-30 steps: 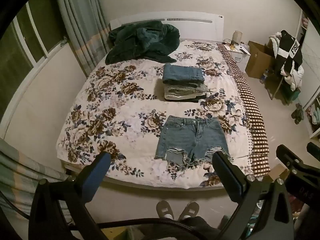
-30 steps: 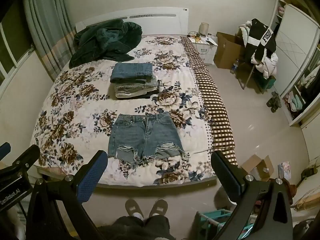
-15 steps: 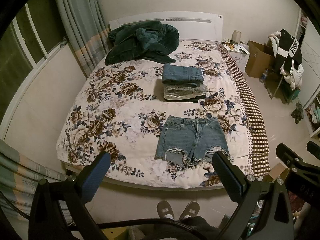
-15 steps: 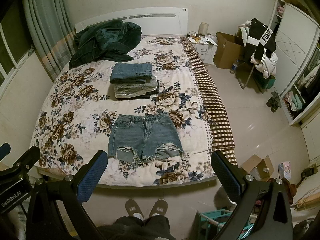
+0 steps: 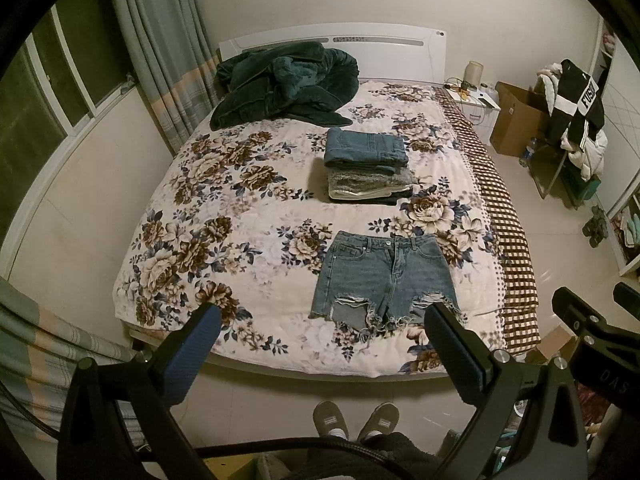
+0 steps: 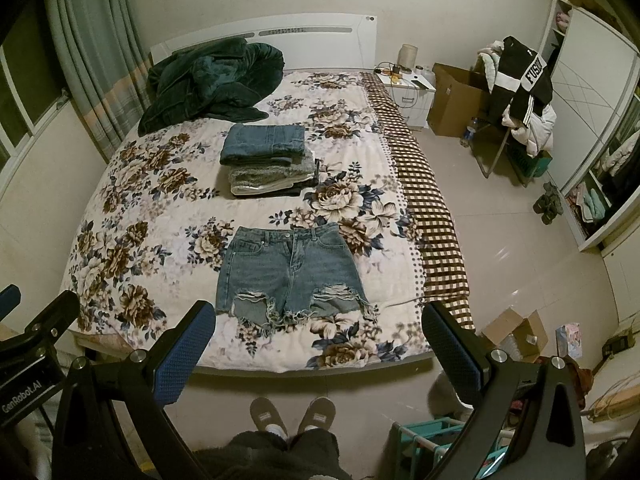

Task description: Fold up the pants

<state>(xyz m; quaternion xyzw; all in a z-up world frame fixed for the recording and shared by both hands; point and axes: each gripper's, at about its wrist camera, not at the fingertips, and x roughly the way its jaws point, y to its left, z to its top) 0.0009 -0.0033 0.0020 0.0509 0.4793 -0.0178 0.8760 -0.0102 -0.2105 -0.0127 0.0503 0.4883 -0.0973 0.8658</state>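
One pair of denim shorts [image 5: 384,280] lies flat, waistband toward the headboard [image 5: 332,40].

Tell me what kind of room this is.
A bedroom, most likely: a bed with a floral cover and white headboard, a nightstand beside it, and denim shorts laid flat near a stack of folded clothes.

a dark green blanket [image 5: 280,84] lies bunched at the headboard, a cardboard box [image 6: 456,98] beside the nightstand [image 6: 408,92].

A bed [image 5: 256,216] with a floral cover stands against a pale wall. Grey-green curtains [image 5: 160,60] hang beside the window [image 5: 60,76]; the floor [image 6: 520,240] is pale tile.
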